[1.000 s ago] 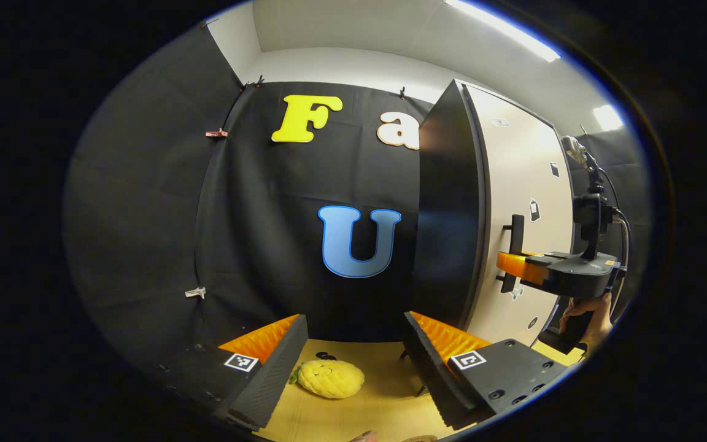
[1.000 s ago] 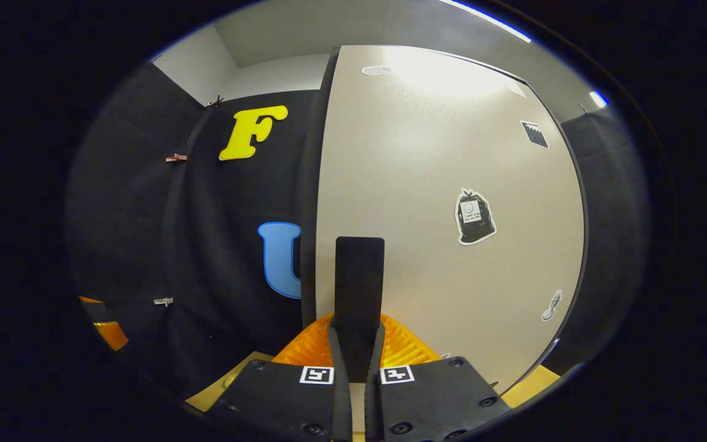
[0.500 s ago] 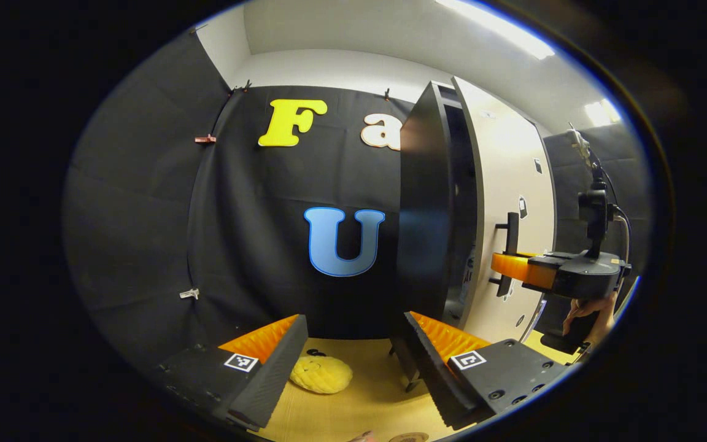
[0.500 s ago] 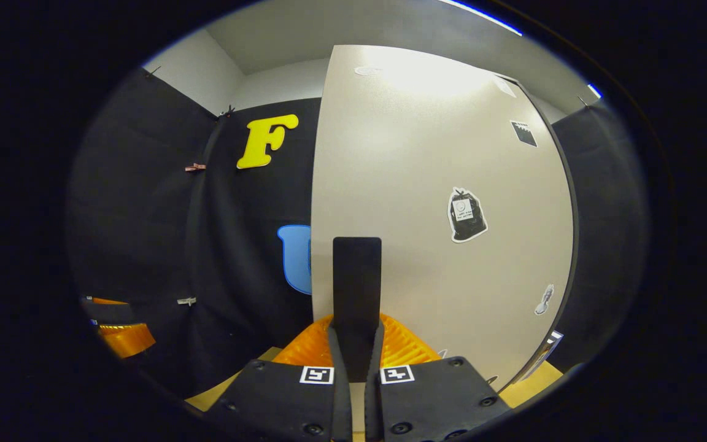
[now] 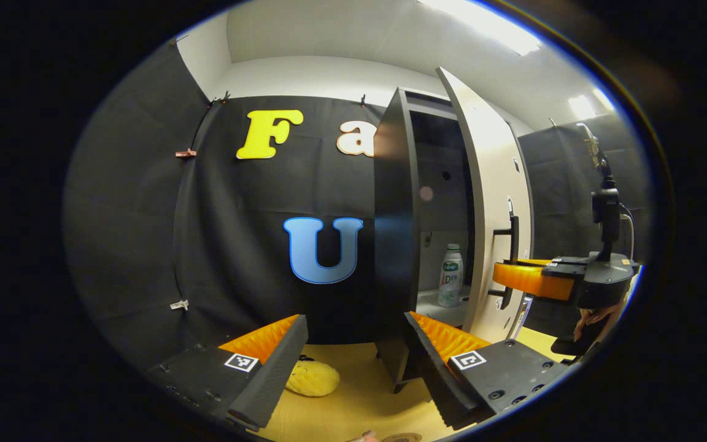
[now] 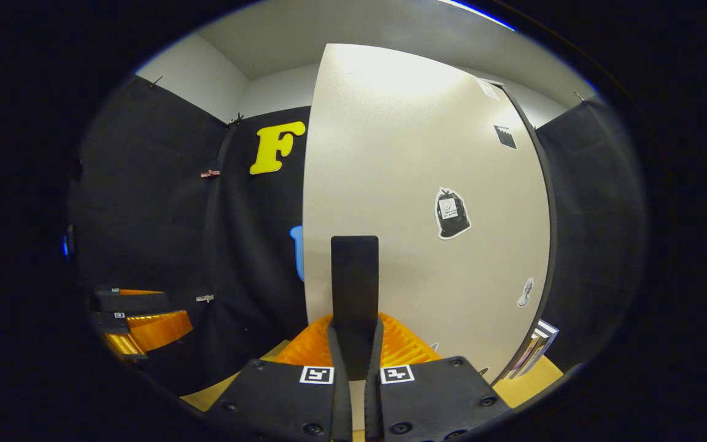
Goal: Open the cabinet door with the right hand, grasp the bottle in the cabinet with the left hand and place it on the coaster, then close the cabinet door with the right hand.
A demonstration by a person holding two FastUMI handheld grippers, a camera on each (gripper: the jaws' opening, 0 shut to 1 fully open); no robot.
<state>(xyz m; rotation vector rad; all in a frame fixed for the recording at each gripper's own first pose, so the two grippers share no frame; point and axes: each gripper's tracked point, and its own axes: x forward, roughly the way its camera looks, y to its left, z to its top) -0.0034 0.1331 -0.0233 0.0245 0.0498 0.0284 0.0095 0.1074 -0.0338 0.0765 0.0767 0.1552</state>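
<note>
A tall dark cabinet stands toward the back of a light wooden tabletop, against the black cloth wall. Its pale door is swung partly open. In the right gripper view the door carries a few small stickers, among them a dark bag-shaped one; their print is too small to read.

In the left gripper view, the right gripper and the hand holding it are at the door's dark vertical handle. In the right gripper view its fingers are clamped together on the handle, which rises between them.

The left gripper hangs low over the tabletop in front of the cabinet, its fingers spread wide apart and holding nothing.

The bottle, white with a green cap and a printed label that cannot be made out, stands upright on the cabinet's lower shelf, seen through the gap beside the door.

A small yellow plush toy lies on the tabletop between the left gripper's fingers in that view. At the tabletop's near edge, part of a round flat thing shows; whether it is the coaster cannot be told.
</note>
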